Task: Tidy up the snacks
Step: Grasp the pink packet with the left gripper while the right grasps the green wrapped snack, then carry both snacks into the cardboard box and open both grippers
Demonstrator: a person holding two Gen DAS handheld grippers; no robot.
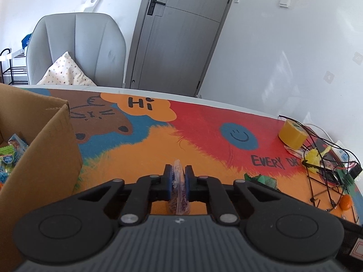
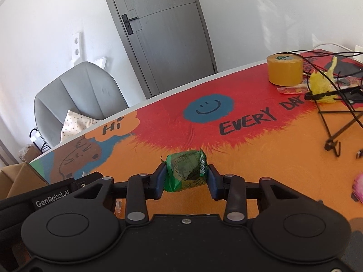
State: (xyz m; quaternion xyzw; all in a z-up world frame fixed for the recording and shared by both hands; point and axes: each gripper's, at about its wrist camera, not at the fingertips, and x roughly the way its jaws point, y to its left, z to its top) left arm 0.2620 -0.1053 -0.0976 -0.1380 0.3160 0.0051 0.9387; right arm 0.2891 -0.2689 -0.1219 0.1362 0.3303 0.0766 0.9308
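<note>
My left gripper [image 1: 178, 172] is shut on a thin clear packet with a purple-brown snack [image 1: 179, 188], held edge-on above the colourful table mat. An open cardboard box [image 1: 43, 140] stands just to its left, with several blue and green snack packets [image 1: 11, 151] inside. My right gripper [image 2: 185, 174] is shut on a green wrapped snack [image 2: 186, 172], held above the orange part of the mat. The green snack also shows in the left wrist view [image 1: 263, 179], to the right of the left gripper.
A yellow tape roll [image 1: 292, 134] stands at the far right of the table, beside tangled black wires [image 1: 326, 165], a yellow crumpled thing [image 1: 314, 158] and a small orange ball [image 1: 346, 202]. A pink object [image 2: 359, 188] lies at the right edge. A grey chair [image 1: 74, 49] and a door [image 1: 179, 34] are behind the table.
</note>
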